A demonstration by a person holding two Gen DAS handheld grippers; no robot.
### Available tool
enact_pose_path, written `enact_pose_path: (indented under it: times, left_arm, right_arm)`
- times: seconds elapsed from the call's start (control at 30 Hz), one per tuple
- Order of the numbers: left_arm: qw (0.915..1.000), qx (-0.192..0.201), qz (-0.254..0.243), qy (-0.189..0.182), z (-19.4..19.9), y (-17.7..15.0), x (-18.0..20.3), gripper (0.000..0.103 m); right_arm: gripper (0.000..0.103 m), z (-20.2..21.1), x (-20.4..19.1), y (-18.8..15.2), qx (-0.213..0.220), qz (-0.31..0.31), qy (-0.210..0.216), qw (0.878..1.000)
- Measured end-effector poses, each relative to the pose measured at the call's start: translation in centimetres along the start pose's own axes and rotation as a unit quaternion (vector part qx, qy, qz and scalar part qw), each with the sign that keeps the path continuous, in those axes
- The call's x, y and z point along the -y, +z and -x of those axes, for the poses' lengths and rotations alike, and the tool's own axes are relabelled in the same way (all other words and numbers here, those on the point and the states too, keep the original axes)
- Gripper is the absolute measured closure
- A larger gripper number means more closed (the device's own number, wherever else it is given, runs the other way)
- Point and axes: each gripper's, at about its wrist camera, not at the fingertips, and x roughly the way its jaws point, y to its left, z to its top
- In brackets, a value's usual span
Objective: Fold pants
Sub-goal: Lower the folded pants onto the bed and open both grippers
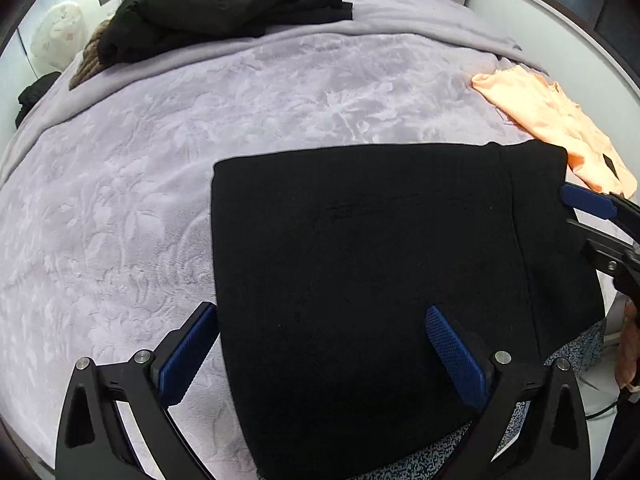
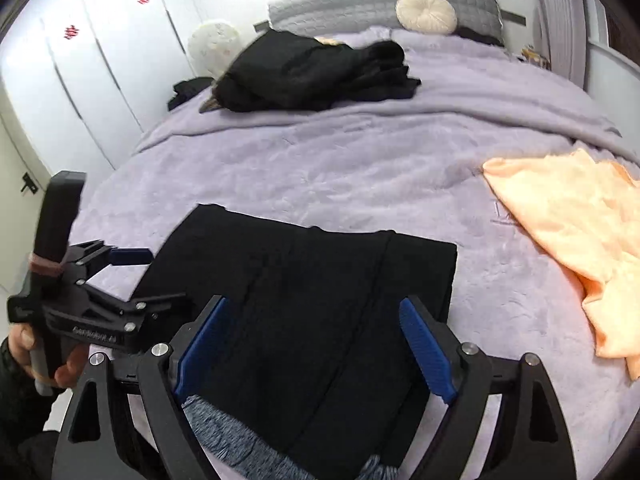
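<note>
The black pants (image 1: 380,260) lie folded into a flat rectangle on the lavender blanket (image 1: 160,200), near the bed's front edge. My left gripper (image 1: 320,312) hovers open over their left edge, one blue pad beyond the cloth and the other above it, holding nothing. The right wrist view shows the pants (image 2: 320,280) with a fold seam running lengthwise. Over their near end my right gripper (image 2: 314,308) stands open, and nothing is pinched. The left gripper (image 2: 156,278) shows at the pants' left side, held by a hand (image 2: 68,368).
An orange cloth (image 2: 572,232) lies crumpled to the right of the pants. A pile of black clothes (image 2: 312,72) sits farther up the bed, with a round cushion (image 2: 426,12) and grey pillow behind. Speckled grey fabric (image 2: 224,424) peeks out under the pants' near edge. White wardrobe doors (image 2: 80,80) stand left.
</note>
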Motion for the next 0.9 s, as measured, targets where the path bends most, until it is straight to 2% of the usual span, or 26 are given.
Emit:
enact_pose_path:
  times: [0.07, 0.13, 0.23, 0.37, 0.57, 0.67, 0.77, 0.9]
  left_arm:
    - [0.9998, 0.001, 0.012, -0.013, 0.0, -0.2, -0.3, 0.0]
    - [0.9998, 0.004, 0.019, -0.008, 0.7, -0.6, -0.6, 0.0]
    - [0.999, 0.033, 0.003, 0.03, 3.1, -2.3, 0.5, 0.0]
    - [0.9989, 0.042, -0.002, 0.021, 5.2, -5.0, 1.8, 0.0]
    - [0.9983, 0.043, 0.0, 0.04, 5.9, -7.9, 3.4, 0.0]
    - [0.9987, 0.035, 0.014, 0.035, 5.8, -9.3, 3.2, 0.0]
    - [0.9987, 0.027, 0.026, 0.035, 5.0, -10.0, 2.8, 0.0]
    - [0.9986, 0.017, 0.045, 0.02, 4.2, -11.1, 2.5, 0.0]
  right_arm:
    - [0.011, -0.6, 0.2, -0.2, -0.003, -0.005, -0.008, 1.0]
    - [0.011, 0.3, -0.5, -0.5, 0.007, 0.0, -0.015, 1.0]
    - [0.011, 3.6, -1.8, -2.3, 0.03, -0.006, -0.015, 0.999]
    - [0.006, 7.2, -4.0, -5.9, 0.045, 0.01, -0.052, 0.998]
    - [0.004, 8.9, -6.4, -9.8, 0.023, 0.007, -0.085, 0.996]
    - [0.004, 8.4, -7.2, -11.2, 0.005, 0.006, -0.093, 0.996]
    - [0.004, 7.6, -7.9, -12.2, -0.013, 0.009, -0.125, 0.992]
    - [0.004, 6.9, -8.3, -13.2, -0.027, 0.0, -0.125, 0.992]
